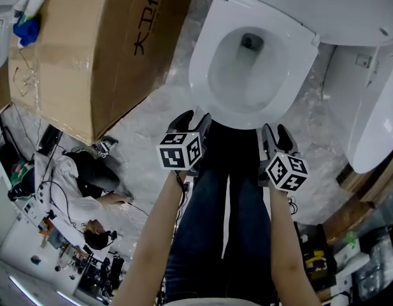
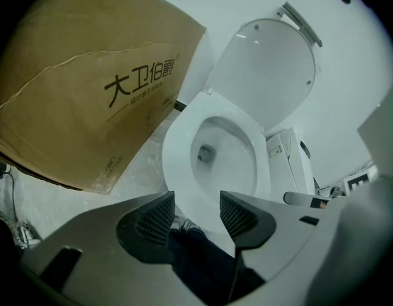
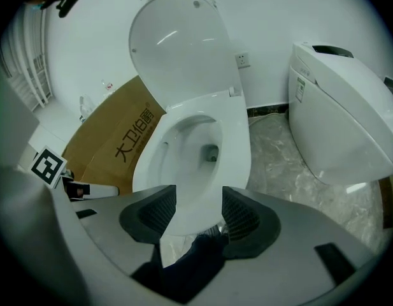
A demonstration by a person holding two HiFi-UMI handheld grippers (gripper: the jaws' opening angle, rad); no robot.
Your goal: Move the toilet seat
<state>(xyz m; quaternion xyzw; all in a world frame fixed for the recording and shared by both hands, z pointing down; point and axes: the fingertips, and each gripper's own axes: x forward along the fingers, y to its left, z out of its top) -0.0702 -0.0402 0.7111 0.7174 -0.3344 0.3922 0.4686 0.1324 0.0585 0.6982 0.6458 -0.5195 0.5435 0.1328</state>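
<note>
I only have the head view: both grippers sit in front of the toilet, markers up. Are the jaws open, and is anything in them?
Observer: The left gripper view shows the left gripper with jaws apart and empty, the seat beyond them.
Operator: And the right one?
Observer: The right gripper is open too; the seat's front edge shows through the gap, not gripped.
Operator: Is the lid up? From above I can't judge.
Observer: Yes, the lid stands upright; the seat lies down.

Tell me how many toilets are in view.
2. One toilet in the middle, lid raised, beside the cardboard box; a second toilet, closed, right of it. More could be hidden behind the box.
</note>
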